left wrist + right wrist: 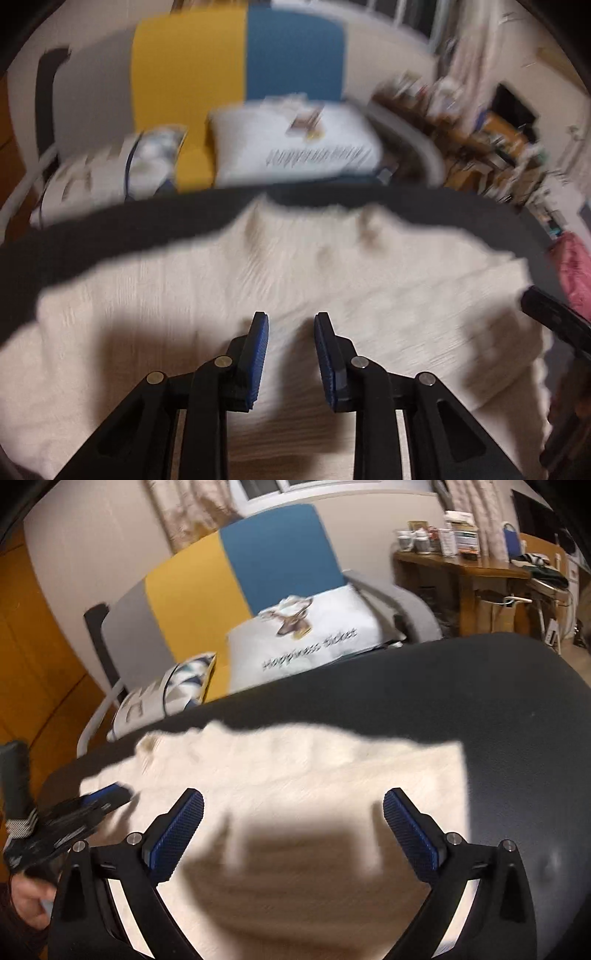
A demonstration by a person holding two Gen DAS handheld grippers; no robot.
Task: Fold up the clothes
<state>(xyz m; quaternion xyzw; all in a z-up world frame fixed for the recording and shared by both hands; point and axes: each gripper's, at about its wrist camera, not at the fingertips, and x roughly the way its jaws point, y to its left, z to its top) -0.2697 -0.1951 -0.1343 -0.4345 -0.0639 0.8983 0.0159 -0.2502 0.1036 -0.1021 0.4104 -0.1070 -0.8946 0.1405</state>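
A dark, near-black rounded table (480, 701) carries the scene; behind its far edge stands a sofa with grey, yellow and blue panels (273, 557). On the sofa rests a white cushion printed with a deer head and a line of script (306, 638), with a smaller patterned cushion (184, 679) beside it.

A cream, ribbed knit garment (258, 266) lies spread flat on the table, covering most of the near part. In the right wrist view its right edge runs straight and stops short of the table's right edge, leaving a broad dark strip; its far edge is ragged and also leaves bare table beyond it. Both views are blurred, so the finer folds cannot be read.

A wooden side table crowded with jars and boxes (461, 561) stands off to the right of the sofa. A pink cloth (572, 273) shows at the table's right edge in the left wrist view.

The right gripper (293, 805) hangs over the garment with its blue-padded jaws spread wide, nothing between them. The left gripper (291, 317) points down at the cloth near its left part, jaws partly apart and released, only the knit surface seen beneath the gap. A hand (29, 904) shows at the lower left of the right wrist view.
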